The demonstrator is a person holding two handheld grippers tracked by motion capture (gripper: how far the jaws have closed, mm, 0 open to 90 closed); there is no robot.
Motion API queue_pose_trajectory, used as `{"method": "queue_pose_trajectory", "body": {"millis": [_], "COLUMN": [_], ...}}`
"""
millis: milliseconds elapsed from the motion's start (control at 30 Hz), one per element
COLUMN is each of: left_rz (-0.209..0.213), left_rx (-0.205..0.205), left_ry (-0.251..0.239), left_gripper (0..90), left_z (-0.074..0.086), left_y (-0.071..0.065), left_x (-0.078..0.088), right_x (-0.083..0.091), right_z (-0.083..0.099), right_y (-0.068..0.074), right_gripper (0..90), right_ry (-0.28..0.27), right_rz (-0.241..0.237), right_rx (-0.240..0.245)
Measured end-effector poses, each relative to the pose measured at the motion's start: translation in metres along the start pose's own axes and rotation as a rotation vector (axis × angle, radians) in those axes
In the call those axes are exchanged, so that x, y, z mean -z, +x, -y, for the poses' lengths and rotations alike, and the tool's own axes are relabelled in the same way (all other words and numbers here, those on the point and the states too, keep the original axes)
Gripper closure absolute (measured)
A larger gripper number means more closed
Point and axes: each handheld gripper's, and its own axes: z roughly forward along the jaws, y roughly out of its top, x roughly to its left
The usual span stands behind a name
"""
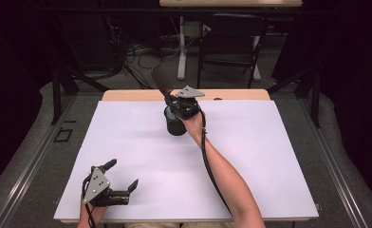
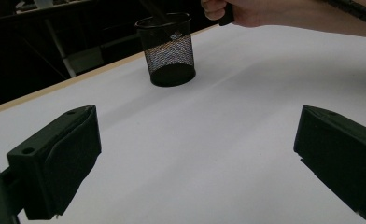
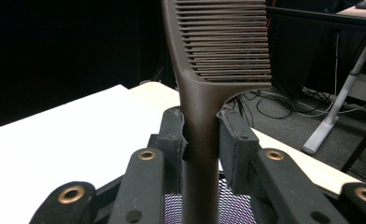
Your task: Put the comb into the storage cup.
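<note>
Brown comb upright, handle inside black mesh cup.

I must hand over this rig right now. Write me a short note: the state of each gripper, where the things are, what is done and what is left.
Right gripper: shut on the handle of the brown comb, held over the black mesh cup; the handle reaches down into the cup.
Left gripper: open, holding nothing, low over the white table at the near left.
Mesh cup: upright at the far middle of the table.
Done: comb gripped and its handle in the cup.
Left: whether the comb goes in or comes out I cannot tell; if going in, lower and release it.
</note>
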Motion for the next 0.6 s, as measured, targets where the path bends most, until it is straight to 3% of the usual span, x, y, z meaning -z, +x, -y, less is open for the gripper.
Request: {"method": "queue_pose_trajectory", "body": {"millis": [600], "left_rz": [0.0], "left_rx": [0.0], "left_ry": [0.0], "left_gripper": [0.7], "left_z": [0.0], "left_y": [-0.0001], "left_x": [0.0001], "right_x": [-0.0031], "right_z": [0.0073], "right_y": [-0.002], "right_gripper": [72.1], "right_ry": [0.03], "right_rz": [-0.008], "right_rx": [-0.012]}}
